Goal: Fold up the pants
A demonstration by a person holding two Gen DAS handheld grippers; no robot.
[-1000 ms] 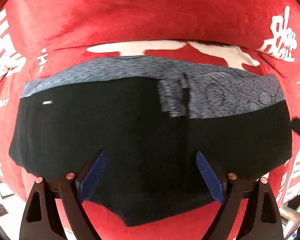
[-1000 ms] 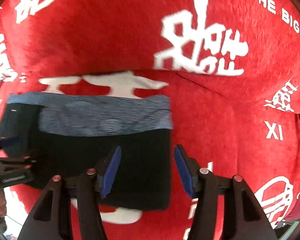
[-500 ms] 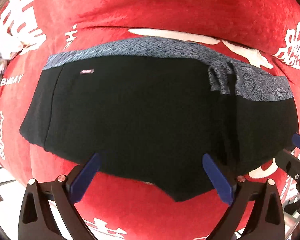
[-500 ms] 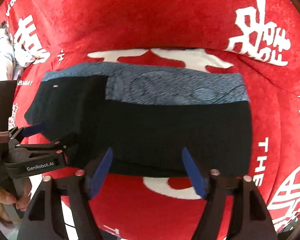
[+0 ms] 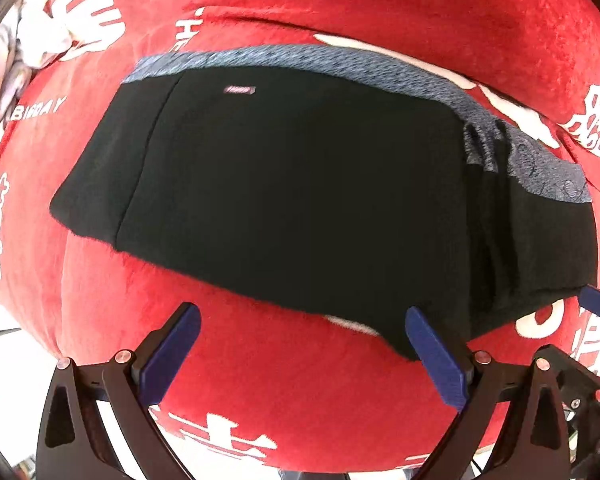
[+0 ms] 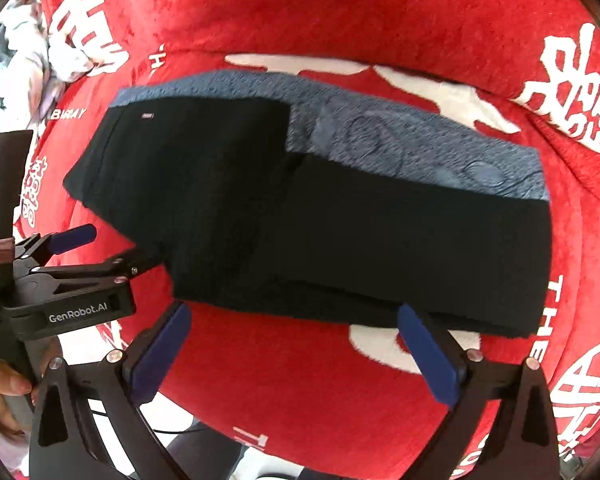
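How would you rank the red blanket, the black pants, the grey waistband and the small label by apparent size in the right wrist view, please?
1. Red blanket, filling most of the frame.
2. Black pants.
3. Grey waistband, a strip along the pants' far edge.
4. Small label, tiny.

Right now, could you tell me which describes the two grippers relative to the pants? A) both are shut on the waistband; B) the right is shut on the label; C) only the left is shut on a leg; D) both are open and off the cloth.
D: the left gripper and right gripper both show spread fingers with only red blanket between them, short of the near edge of the pants.
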